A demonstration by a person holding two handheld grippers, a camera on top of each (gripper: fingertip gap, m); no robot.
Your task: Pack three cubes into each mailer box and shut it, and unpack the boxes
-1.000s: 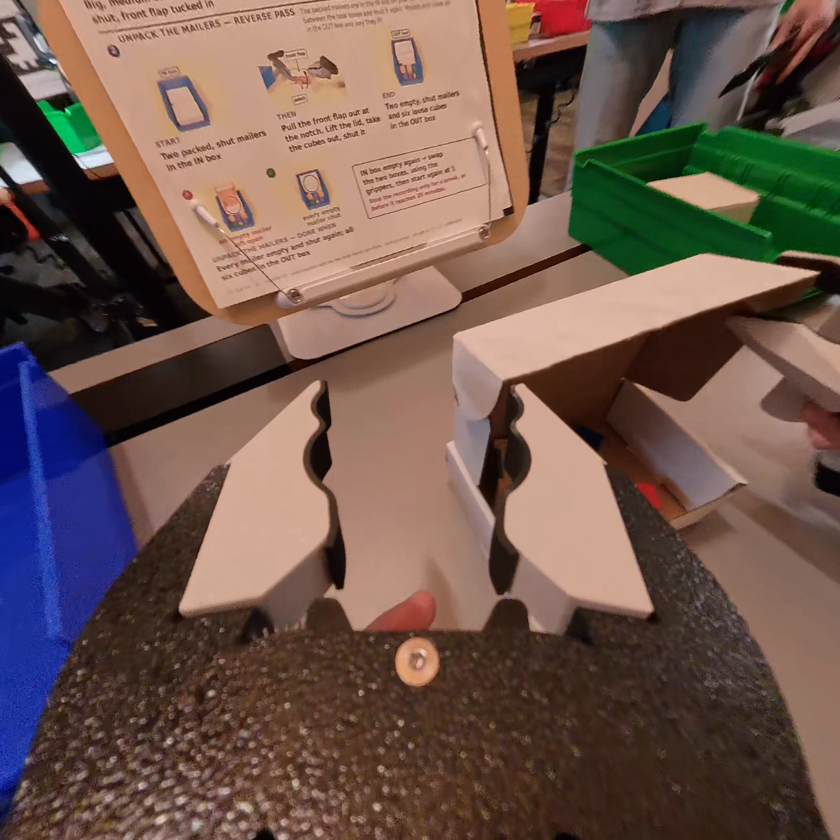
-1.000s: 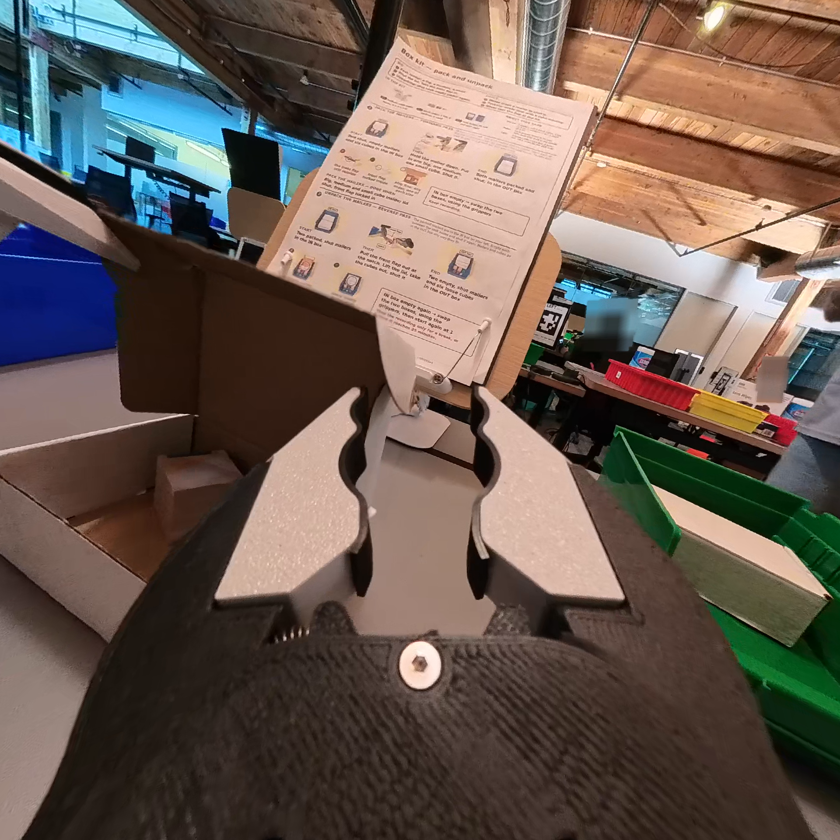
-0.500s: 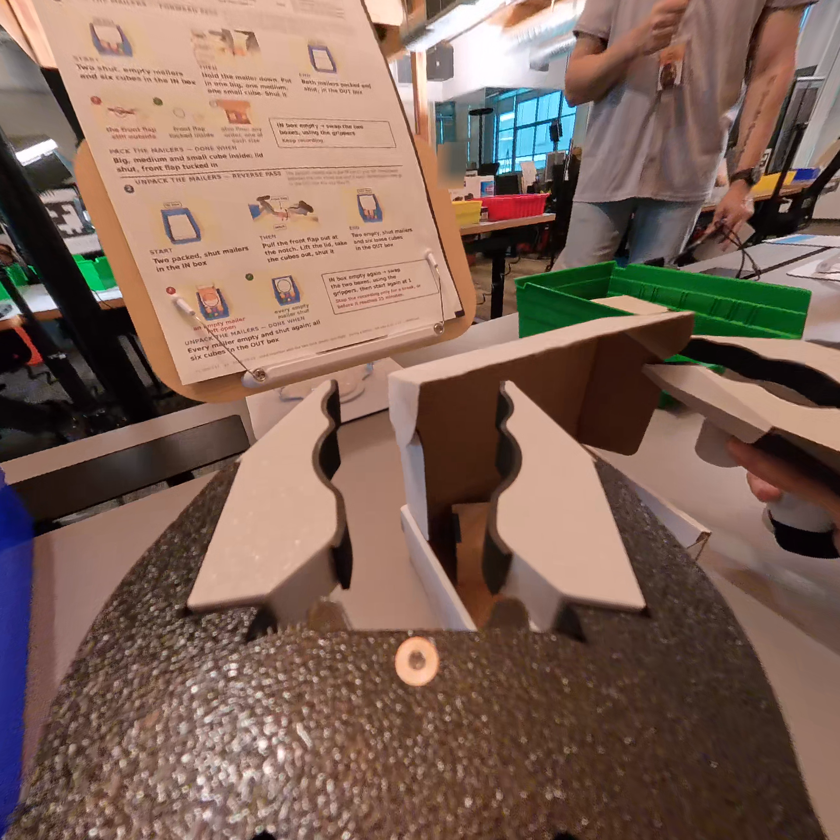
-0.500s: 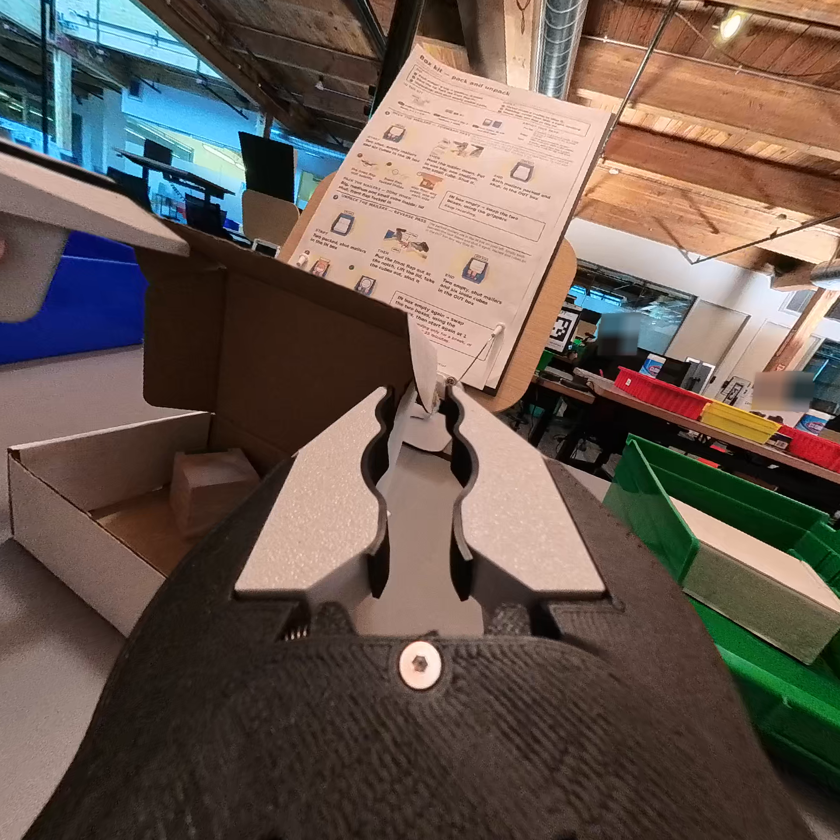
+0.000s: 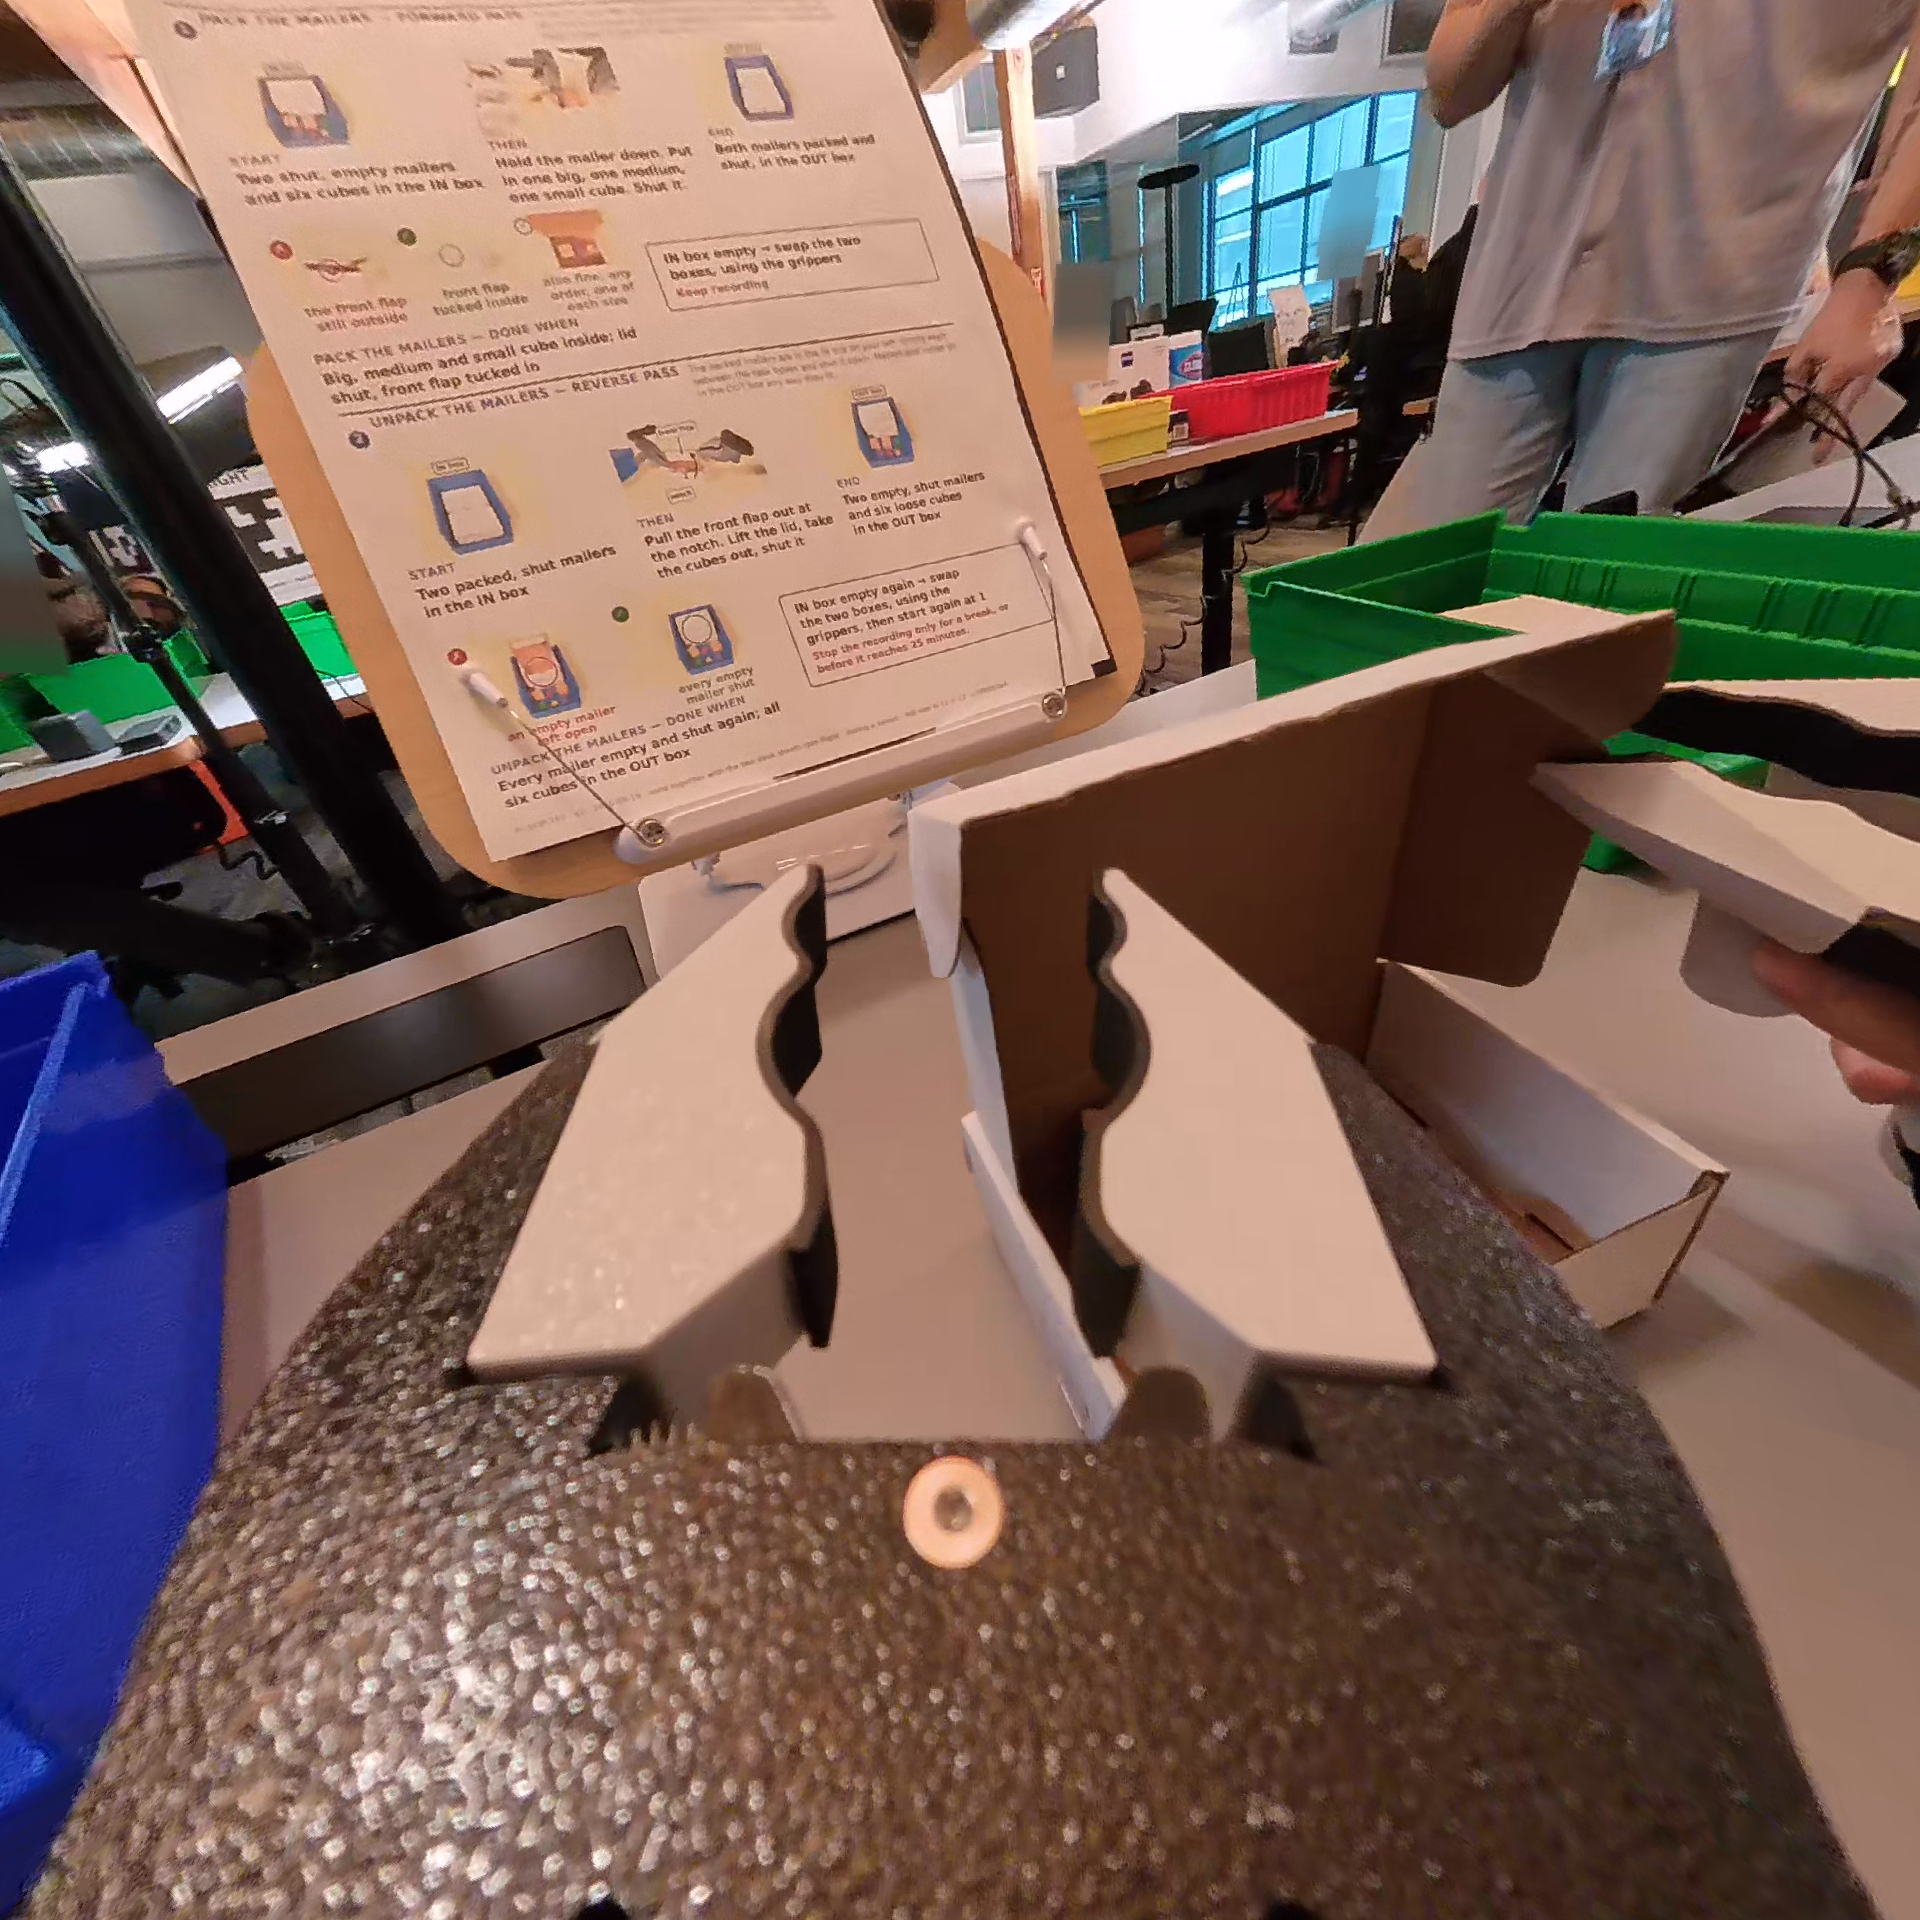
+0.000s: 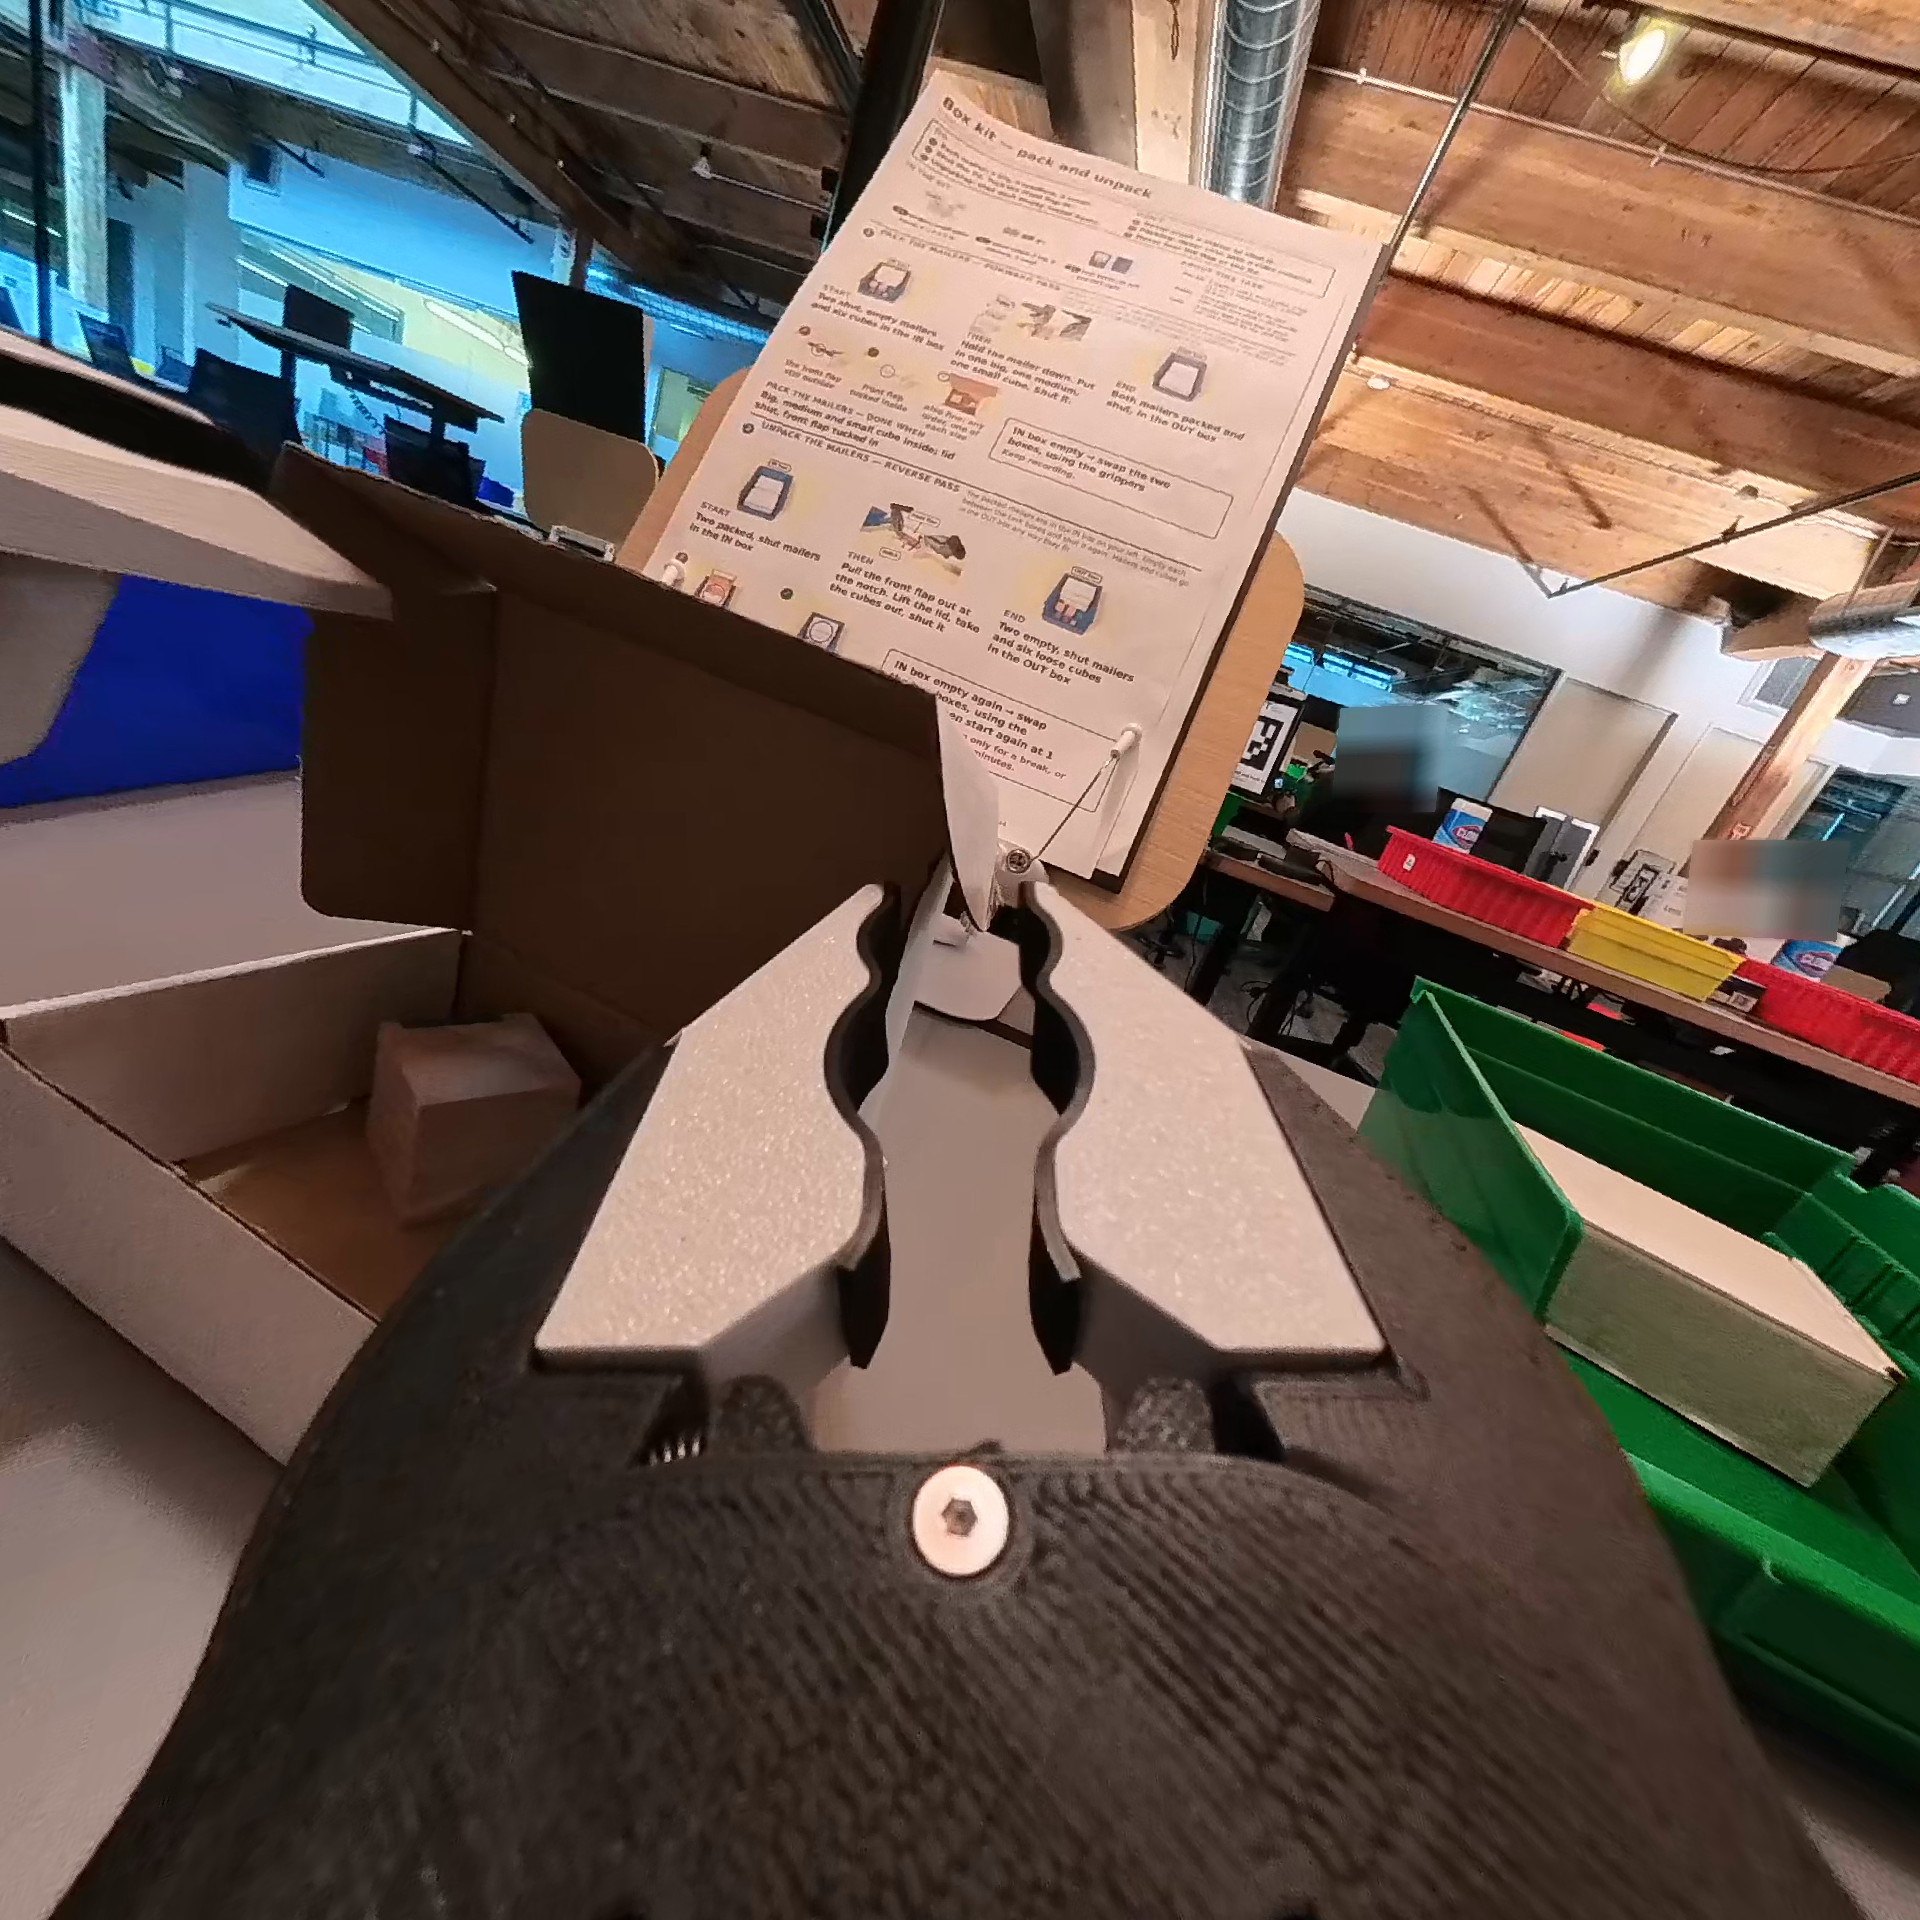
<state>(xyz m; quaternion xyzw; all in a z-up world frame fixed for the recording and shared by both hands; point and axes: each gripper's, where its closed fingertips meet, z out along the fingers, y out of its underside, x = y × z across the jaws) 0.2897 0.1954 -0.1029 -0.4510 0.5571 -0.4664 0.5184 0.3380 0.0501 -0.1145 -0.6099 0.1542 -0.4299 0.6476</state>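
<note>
Lid up on the white mailer box (image 6: 156, 1143), brown inside showing, and one pale wooden cube (image 6: 468, 1101) sits in the tray at nine o'clock of the right gripper (image 6: 956, 935). Its jaws are nearly together, pinching the lid's white side flap (image 6: 971, 831) at twelve o'clock. The left gripper (image 5: 956, 987) is spread wide, straddling the box's near side wall, gripping nothing. Whether more cubes hide inside, I cannot tell. Over at three o'clock, a second mailer (image 6: 1714, 1340) lies shut in the green bin (image 6: 1475, 1174). My read: this box is mid-job, and whether it's filling or emptying I cannot tell.
</note>
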